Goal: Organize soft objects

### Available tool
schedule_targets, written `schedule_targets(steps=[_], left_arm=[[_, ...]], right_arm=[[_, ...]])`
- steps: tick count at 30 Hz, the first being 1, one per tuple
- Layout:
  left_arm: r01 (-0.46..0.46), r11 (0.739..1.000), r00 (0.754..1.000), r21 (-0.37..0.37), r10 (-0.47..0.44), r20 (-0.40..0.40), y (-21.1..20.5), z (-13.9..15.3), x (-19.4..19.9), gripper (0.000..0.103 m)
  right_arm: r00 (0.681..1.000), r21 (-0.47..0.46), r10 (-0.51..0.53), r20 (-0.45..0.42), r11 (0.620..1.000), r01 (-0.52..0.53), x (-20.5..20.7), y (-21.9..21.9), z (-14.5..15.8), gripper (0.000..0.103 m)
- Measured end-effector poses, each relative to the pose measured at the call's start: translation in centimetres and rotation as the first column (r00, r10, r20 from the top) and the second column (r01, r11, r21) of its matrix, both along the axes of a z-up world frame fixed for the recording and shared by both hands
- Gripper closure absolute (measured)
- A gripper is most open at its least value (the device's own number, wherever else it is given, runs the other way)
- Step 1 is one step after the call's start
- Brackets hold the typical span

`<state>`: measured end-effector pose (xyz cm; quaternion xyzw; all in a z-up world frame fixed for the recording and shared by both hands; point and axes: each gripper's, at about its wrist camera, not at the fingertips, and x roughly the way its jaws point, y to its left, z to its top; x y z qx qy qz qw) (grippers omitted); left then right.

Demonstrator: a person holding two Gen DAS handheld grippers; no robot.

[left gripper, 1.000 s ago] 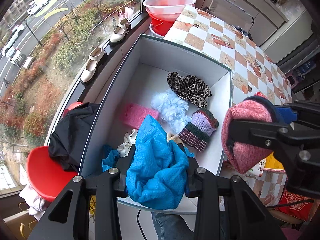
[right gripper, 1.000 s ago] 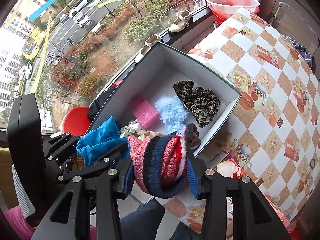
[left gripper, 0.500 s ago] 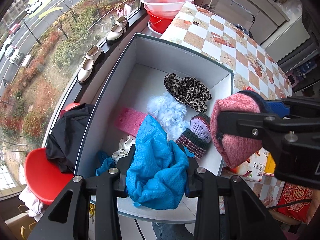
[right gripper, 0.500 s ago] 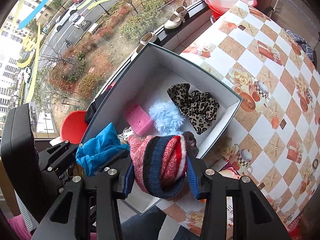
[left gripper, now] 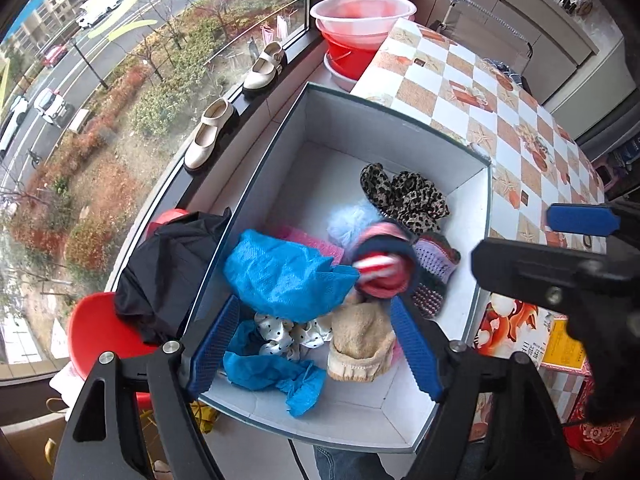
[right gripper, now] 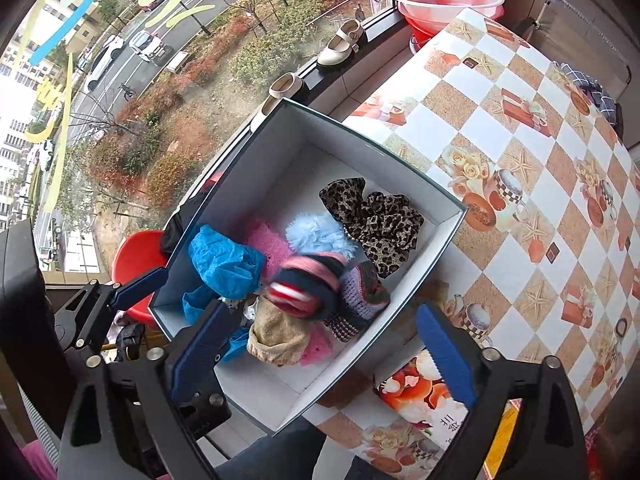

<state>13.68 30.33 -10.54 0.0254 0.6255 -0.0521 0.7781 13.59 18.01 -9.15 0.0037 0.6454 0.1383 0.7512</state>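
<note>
A white box holds several soft items. My left gripper is open above its near end; the blue mesh cloth is loose and blurred, over the box. My right gripper is open; the striped pink, navy and red knit hat is blurred in mid-air above the pile. In the box lie a leopard scrunchie, a pale blue pompom, a pink sponge, a tan knit piece, a purple knit hat and a polka-dot scrunchie.
The box sits at the edge of a checkered table. A carton lies near the box's right corner. Red and pink basins stand at the back. Shoes rest on the window sill. A red stool with black cloth is at left.
Both grippers opened. The blue mesh cloth left my left gripper and the striped hat left my right gripper; both are dropping into the box.
</note>
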Motion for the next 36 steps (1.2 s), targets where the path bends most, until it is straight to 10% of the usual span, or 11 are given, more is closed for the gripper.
schedule_targets(steps=[32,36], left_arm=[[-0.019,0.999,0.999,-0.034,0.018,-0.041,0.6,-0.5,-1.8,0.022],[0.023,0.975,0.999,-0.222,-0.016,0.032,1.1,1.1,-2.2,0.022]], right_arm=[[1.0,-0.039,-0.028,0.0,0.999,0.028,-2.2,-0.1,0.3,0.001],[1.0,-0.038,-0.031,0.001,0.999,0.031,-2.3,-0.1,0.3,0.001]])
